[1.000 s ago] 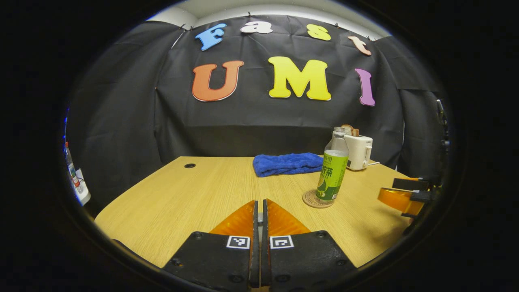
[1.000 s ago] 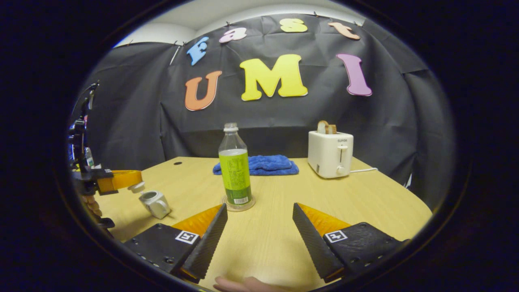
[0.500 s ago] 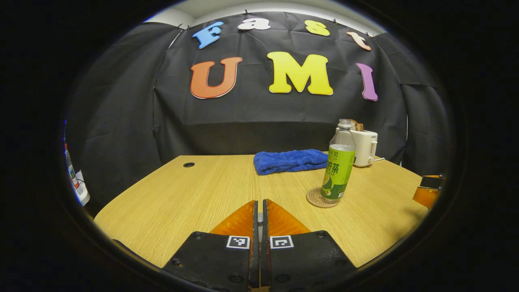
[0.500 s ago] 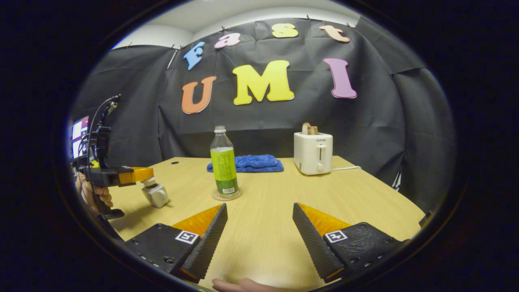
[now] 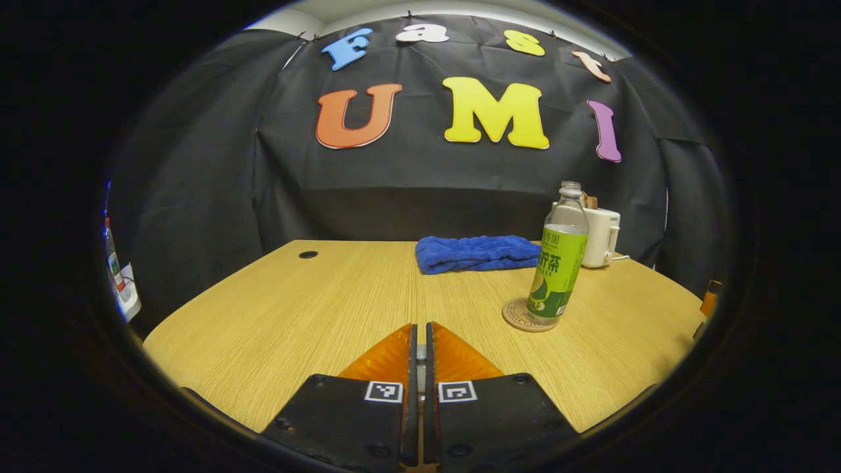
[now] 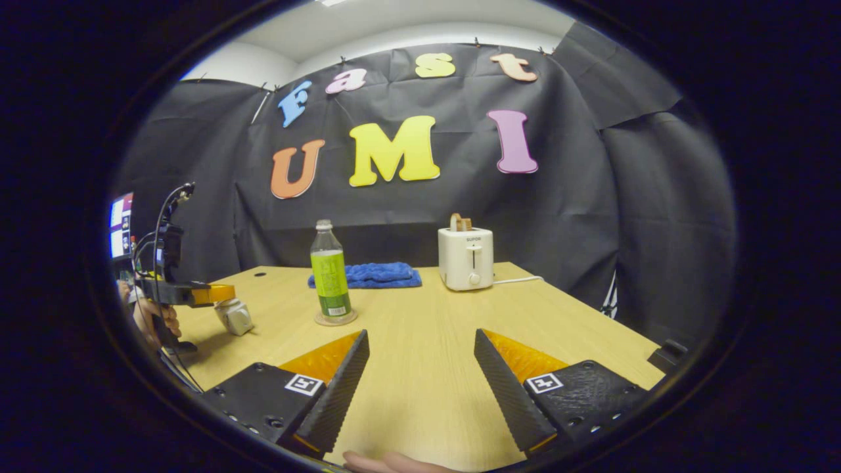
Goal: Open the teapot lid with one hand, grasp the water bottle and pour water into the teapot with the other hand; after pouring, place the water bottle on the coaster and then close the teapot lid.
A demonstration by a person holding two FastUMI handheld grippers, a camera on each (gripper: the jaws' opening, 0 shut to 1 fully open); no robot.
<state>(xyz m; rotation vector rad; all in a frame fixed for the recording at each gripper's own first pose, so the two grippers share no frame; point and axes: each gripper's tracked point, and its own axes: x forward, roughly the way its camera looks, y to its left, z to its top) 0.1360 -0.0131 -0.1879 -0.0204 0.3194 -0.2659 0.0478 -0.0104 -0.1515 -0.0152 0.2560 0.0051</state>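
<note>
Bottle back on coaster, lid step left; my left gripper sits over the teapot.

My left gripper (image 5: pixel 418 341) is clenched, fingers pressed together with no visible gap; what, if anything, is pinched I can't tell from its own view. In the right gripper view that left gripper (image 6: pixel 220 293) sits right at the top of the teapot (image 6: pixel 234 316), touching or just above it; lid seated or still held, can't tell. Lid closing looks like the remaining step, and the left hand is clearly nearer. My right gripper (image 6: pixel 420 378) is spread wide, empty, low over the table (image 6: pixel 420 328), well apart from everything. Water bottle (image 5: pixel 558 253) stands upright on the coaster (image 5: pixel 519 320), ahead-right of the left gripper. The left gripper view adds the coaster rim detail.
</note>
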